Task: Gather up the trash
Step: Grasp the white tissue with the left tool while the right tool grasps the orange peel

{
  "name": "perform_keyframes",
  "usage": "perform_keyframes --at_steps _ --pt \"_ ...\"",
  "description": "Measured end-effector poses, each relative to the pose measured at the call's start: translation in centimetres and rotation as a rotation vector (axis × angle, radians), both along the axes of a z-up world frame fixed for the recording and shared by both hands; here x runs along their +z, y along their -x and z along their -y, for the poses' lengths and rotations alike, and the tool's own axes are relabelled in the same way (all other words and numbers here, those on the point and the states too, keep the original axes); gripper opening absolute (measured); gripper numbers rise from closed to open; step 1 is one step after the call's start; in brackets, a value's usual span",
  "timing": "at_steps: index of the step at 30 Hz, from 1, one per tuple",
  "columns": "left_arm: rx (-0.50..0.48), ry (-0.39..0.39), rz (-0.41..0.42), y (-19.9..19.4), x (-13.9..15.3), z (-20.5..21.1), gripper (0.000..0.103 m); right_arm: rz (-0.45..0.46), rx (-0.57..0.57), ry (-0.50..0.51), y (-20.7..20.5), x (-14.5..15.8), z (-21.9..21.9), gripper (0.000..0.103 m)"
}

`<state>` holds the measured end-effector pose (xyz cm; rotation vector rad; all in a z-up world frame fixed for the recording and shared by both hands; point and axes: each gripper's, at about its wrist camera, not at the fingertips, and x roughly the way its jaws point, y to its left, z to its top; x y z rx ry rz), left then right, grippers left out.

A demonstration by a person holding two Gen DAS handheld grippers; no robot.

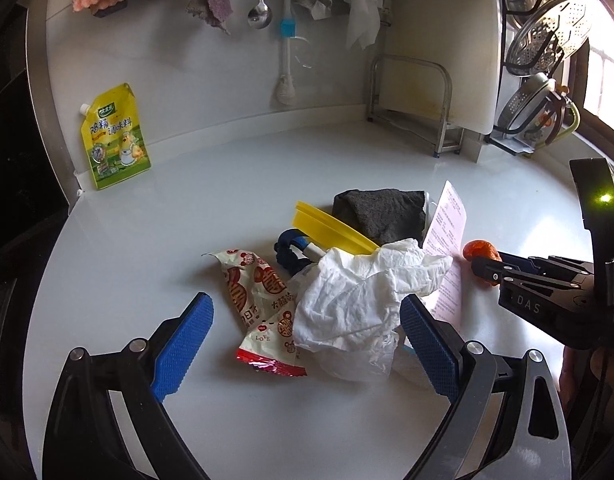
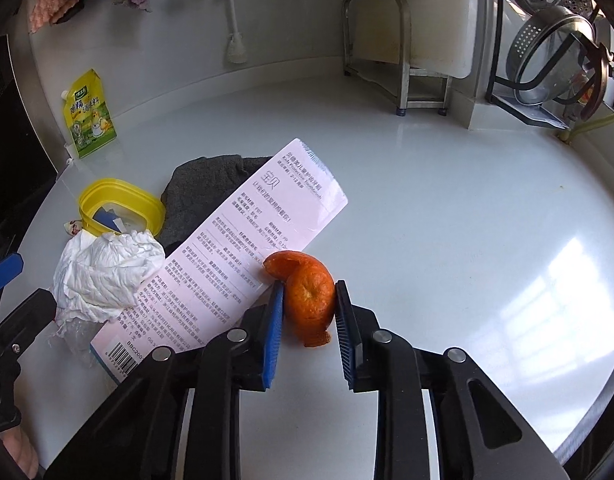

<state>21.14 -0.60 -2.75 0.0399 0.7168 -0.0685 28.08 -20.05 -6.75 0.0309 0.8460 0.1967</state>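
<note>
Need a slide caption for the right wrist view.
Right gripper shut on orange peel beside the printed card.

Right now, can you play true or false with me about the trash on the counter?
1. The right tongs are shut on the orange peel. True.
2. The left tongs are squeezing the white tissue. False: they stand open around it.
3. The yellow container sits beside a dark cloth. True.
4. The yellow pouch lies flat in the pile. False: it stands apart against the wall.

Bare countertop point(image 2: 447, 208) right of litter
</note>
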Motion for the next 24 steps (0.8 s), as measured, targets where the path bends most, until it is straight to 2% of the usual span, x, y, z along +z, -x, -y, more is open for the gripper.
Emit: perform_keyframes --at_steps 5,10,16,18,20,21,24 --pt "-0.011 0.001 0.002 0.0 -0.2 1.2 0.093 -0.001 -0.049 -0.052 0.3 -0.1 2.1 0.023" --pt "-0.018 -0.037 -0.006 -0.8 -0.8 2.8 0.093 -0.021 -0.049 -0.121 0.3 -0.3 3.0 0.023" --pt "0.001 -0.069 -0.016 -1.8 -1.4 3.5 0.09 -0.027 -0.056 -0.152 0.2 -0.3 3.4 0.023" --pt "-0.01 -0.081 -0.019 -1.9 -1.6 3.9 0.082 -0.028 -0.057 -0.157 0.2 -0.4 3.5 0.023" --pt "-0.02 -0.083 -0.032 -2.1 -1.8 4.3 0.067 -0.028 -0.057 -0.158 0.2 -0.4 3.5 0.023" --pt "-0.019 -0.083 -0.035 -2.2 -1.9 4.4 0.065 -0.026 -0.059 -0.155 0.2 -0.3 3.5 0.023" --pt "-0.019 -0.077 -0.035 -2.2 -1.9 4.4 0.048 -0.018 -0.064 -0.15 0.3 -0.2 3.6 0.023"
